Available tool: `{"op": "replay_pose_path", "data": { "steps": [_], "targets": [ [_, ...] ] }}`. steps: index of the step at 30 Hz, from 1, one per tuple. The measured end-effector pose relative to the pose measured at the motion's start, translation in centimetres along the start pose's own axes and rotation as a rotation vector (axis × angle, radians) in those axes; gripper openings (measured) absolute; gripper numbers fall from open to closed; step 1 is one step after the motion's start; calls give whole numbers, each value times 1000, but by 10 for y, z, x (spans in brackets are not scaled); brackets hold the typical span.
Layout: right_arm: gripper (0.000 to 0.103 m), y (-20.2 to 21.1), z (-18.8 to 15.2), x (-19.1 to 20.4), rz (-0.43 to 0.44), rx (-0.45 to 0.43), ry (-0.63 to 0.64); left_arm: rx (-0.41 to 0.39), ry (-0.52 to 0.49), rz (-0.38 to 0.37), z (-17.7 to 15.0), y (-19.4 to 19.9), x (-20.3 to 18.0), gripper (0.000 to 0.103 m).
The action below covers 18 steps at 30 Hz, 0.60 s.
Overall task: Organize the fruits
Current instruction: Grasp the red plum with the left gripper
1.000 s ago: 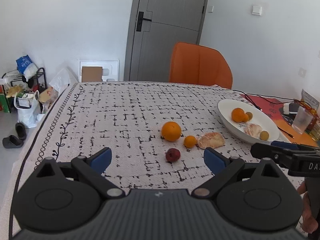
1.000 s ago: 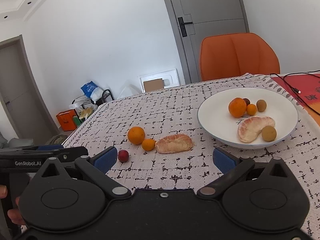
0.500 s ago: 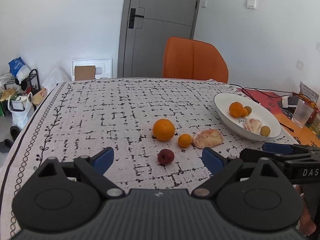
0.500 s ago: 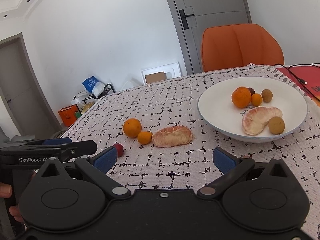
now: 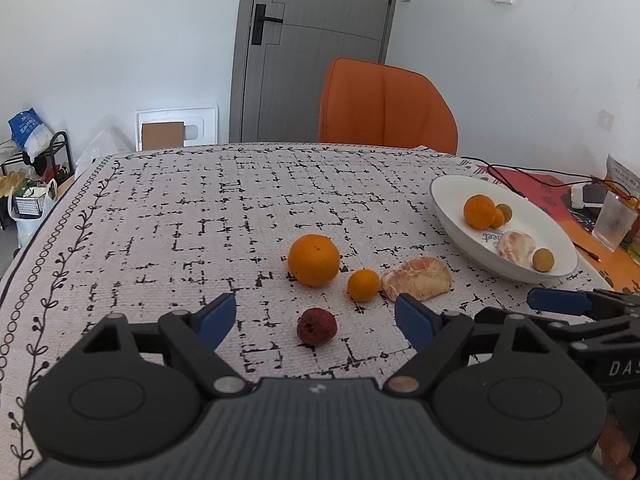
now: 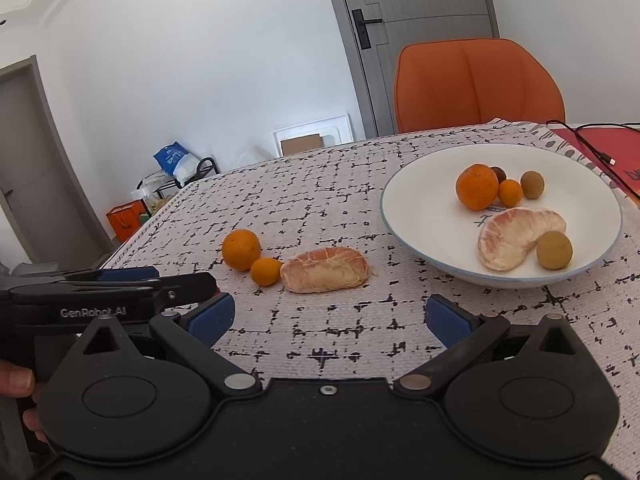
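Note:
On the patterned tablecloth lie a large orange (image 5: 314, 255), a small orange (image 5: 363, 285), a peeled pomelo piece (image 5: 417, 279) and a dark red fruit (image 5: 316, 326). My left gripper (image 5: 316, 318) is open, and the red fruit sits between its blue pads. My right gripper (image 6: 328, 318) is open and empty, just short of the pomelo piece (image 6: 325, 269). A white bowl (image 6: 416, 232) at the right holds an orange, a small orange, a pomelo piece and small brown fruits. The left gripper hides the red fruit in the right wrist view.
An orange chair (image 5: 386, 108) stands behind the table. Cables and red paper (image 5: 532, 182), a glass (image 5: 612, 220) and small items lie right of the bowl (image 5: 452, 216). The table's left edge (image 5: 36, 236) drops to bags on the floor.
Both grippers have moved forward and lower toward the fruit. The red fruit now lies between the left gripper's pads. Both stay open.

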State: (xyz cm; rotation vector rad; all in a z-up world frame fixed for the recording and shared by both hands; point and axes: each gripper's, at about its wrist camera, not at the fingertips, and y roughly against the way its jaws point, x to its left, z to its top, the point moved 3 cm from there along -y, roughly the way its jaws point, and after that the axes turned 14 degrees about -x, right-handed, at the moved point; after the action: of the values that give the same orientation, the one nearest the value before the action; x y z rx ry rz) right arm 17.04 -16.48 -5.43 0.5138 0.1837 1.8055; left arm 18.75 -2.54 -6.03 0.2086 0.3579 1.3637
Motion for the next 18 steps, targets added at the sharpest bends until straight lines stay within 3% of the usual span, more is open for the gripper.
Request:
{"op": "replay_pose_path", "data": {
  "steps": [6, 12, 16, 18],
  "targets": [
    [103, -5, -2, -3, -9, 8, 15, 34, 4, -5, -8, -15, -3, 71],
    [103, -12, -3, -4, 0, 26, 15, 52, 9, -21, -13, -25, -3, 48],
    [103, -20, -4, -3, 2, 40, 17, 44, -2, 8, -12, -29, 1, 22],
    [103, -25, -3, -1, 3, 48, 17, 47, 28, -7, -10, -28, 5, 22]
  ]
}}
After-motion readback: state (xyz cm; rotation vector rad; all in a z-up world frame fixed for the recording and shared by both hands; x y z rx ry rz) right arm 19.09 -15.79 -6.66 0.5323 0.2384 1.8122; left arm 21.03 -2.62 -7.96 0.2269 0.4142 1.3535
